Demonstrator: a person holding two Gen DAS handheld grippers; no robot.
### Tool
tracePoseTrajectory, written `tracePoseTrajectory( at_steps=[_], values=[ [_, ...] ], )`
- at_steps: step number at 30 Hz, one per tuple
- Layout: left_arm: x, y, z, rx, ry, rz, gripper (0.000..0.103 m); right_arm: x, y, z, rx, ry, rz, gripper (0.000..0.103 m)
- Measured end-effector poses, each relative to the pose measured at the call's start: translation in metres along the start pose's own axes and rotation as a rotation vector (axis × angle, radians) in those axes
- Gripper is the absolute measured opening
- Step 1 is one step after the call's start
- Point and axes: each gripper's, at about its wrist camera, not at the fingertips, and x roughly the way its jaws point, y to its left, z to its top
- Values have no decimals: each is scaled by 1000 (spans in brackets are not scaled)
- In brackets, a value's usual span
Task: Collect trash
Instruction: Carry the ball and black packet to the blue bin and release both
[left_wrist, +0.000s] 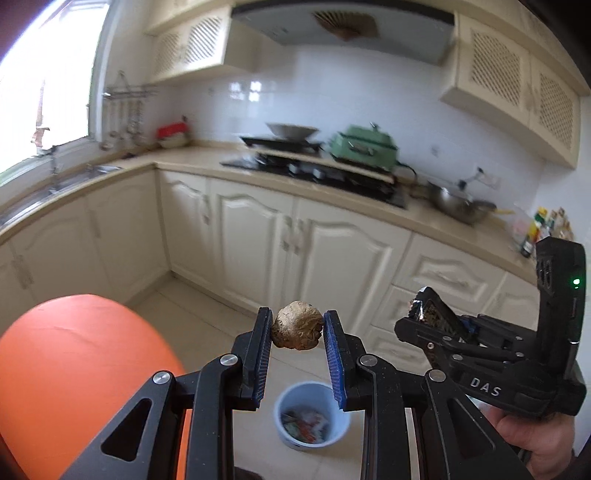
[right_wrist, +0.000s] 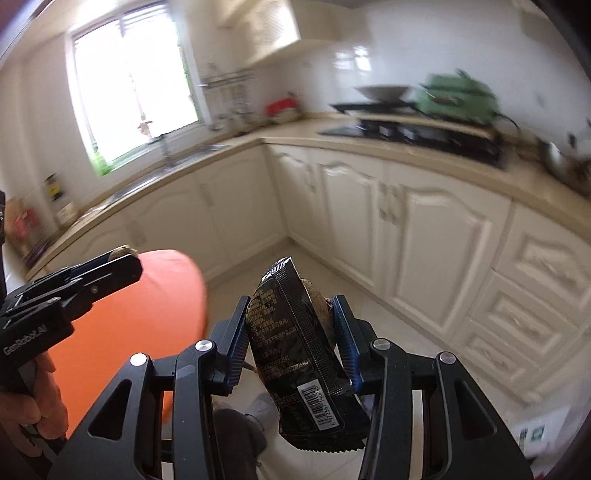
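Black L gripper (left_wrist: 297, 328) has its jaws closed on a small brown crumpled ball (left_wrist: 297, 325), pinched right btwn the blue pads at the tips. Below it on the floor sits a pale blue bin (left_wrist: 340, 424) w/ bits of trash inside. R gripper (right_wrist: 290, 325) has its jaws squeezed on a black snack wrapper (right_wrist: 295, 354), standing up btwn the pads, barcode end low, top poking past the tips. Something brown sits inside the wrapper. Orange round thing (left_wrist: 74, 369) is just left. Bench (left_wrist: 192, 158) runs along the wall behind.
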Motion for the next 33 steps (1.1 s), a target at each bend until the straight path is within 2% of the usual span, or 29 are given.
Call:
tracePoseTrajectory(
  at_steps=[8,11,18,21,24,26,27,28,29,30,31,32,33],
  values=[
    [125,-12,16,4,195,-66,24,61,-83,-40,151,127,-49,44],
    [187,-18,25,-3,283,-69,24,88,-101,-53,194,171,-47,44],
    [327,-18,23,-55,470,-60,24,140,-137,-78,282,253,-43,44],
    [377,-15,25,-74,522,-73,24,158,-150,-85,306,276,-48,44],
    [411,-13,25,-88,557,-91,27,175,-162,-90,332,301,-51,46],
    [428,-13,27,-87,578,-93,40,184,-169,-95,353,320,-54,48],
    [434,-11,26,-85,584,-94,55,189,-173,-96,361,324,-56,50],
    [439,-10,26,-83,583,-84,65,193,-178,-97,372,328,-58,50],
    [446,-9,29,-82,584,-66,69,197,-183,-100,389,333,-54,55],
    [449,-8,26,-84,587,-54,80,200,-187,-101,401,340,-54,63],
    [451,-6,25,-84,589,-38,88,203,-189,-103,408,346,-55,66],
    [454,-5,27,-82,587,-23,89,205,-192,-104,414,352,-54,74],
    [456,-5,28,-75,583,-8,91,206,-194,-105,418,355,-58,87]
  ],
)
